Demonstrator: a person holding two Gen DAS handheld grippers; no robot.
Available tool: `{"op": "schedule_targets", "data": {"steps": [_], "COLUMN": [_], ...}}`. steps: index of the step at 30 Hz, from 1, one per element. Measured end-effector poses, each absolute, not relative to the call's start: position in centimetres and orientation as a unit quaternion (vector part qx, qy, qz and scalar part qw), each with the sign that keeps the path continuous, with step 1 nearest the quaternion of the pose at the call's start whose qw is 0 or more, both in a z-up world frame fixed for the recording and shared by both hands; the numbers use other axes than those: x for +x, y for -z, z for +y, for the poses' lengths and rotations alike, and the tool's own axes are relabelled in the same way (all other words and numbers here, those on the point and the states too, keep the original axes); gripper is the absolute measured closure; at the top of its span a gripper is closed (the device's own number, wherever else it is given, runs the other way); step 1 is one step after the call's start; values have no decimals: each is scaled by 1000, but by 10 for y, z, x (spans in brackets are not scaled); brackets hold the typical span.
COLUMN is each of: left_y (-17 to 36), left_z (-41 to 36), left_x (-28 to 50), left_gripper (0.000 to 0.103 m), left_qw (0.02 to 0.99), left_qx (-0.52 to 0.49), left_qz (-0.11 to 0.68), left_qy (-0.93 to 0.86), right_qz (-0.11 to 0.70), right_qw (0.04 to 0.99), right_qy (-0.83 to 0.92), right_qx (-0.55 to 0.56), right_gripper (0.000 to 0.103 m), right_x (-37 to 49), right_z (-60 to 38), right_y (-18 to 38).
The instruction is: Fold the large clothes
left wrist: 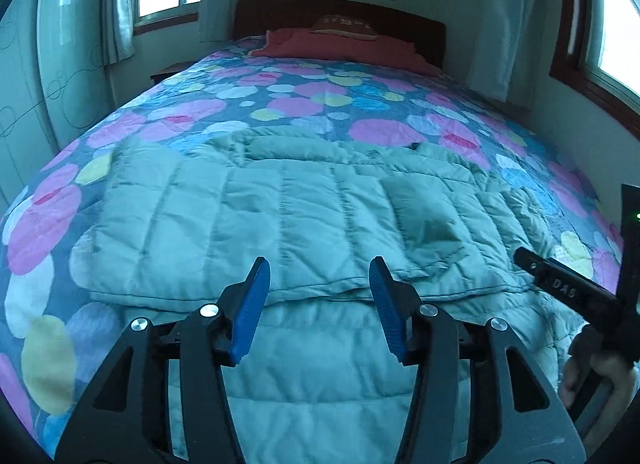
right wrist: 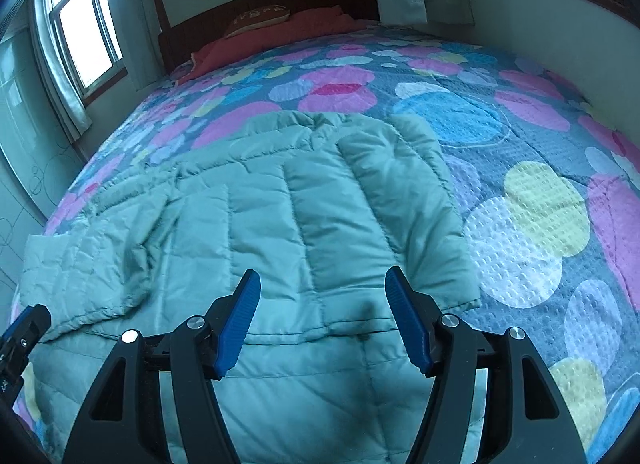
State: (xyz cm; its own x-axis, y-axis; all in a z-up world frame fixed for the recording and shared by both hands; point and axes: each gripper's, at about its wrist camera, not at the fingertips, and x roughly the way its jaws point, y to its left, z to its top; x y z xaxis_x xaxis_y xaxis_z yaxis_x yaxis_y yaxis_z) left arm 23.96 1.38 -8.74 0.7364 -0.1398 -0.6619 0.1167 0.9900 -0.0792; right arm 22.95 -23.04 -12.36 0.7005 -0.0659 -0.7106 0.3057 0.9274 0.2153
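Observation:
A pale green quilted jacket (left wrist: 280, 203) lies spread across the near part of the bed, its upper layer folded over with a hem edge running across just beyond my left gripper (left wrist: 319, 264). That gripper hovers over the hem, open, with nothing between its blue pads. In the right wrist view the jacket (right wrist: 260, 223) fills the middle. My right gripper (right wrist: 323, 274) stands open above the jacket's right part, near a folded-in sleeve, and holds nothing. The right gripper's black body (left wrist: 560, 284) shows at the left wrist view's right edge, held by a hand (left wrist: 600, 376).
The bed wears a cover (left wrist: 300, 103) printed with pink, blue and yellow circles. A red blanket and brown pillow (left wrist: 344, 25) lie by the dark headboard. Windows with curtains stand left and right. A wall runs close along the bed's right side (right wrist: 540, 43).

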Motion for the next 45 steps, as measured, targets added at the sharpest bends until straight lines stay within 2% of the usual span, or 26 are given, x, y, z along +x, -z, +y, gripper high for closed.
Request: {"op": "schedule_targets", "data": {"steps": [9,10,12,13,14,15,22,30,39,45], "left_y": [95,98,101,101,102,102,98,106,132,124], "left_z": [117,121,127,129,130,131,123,92,87,88], "left_x": [252,253,255,255,256,256,268,296,310,306], "left_gripper": [51,51,51,51,51,51,50,49,49,50], "left_qw": [931,930,929,928,928,929,931,928,914,915], "left_qx": [-69,-69,-66,-66,-68,-70,-74,-43,-23,-13], "left_qz": [356,359,362,363,362,361,355,370,404,401], "left_qy": [-44,-47,-51,-51,-50,-49,-35,-23,-39,-42], "right_qz": [398,406,422,422,419,414,378,392,405,408], "right_qw": [902,898,891,891,891,893,907,898,891,890], "right_qy": [24,14,0,-3,-7,-8,40,106,112,108], "right_qx": [163,166,164,169,174,178,182,170,173,173], "right_gripper": [39,41,77,82,93,96,97,97,97,95], "right_x": [279,284,292,293,291,289,268,257,257,254], "right_z": [-165,-160,-151,-150,-152,-155,-210,-276,-286,-284], "right_y": [125,130,138,139,138,136,114,129,150,141]}}
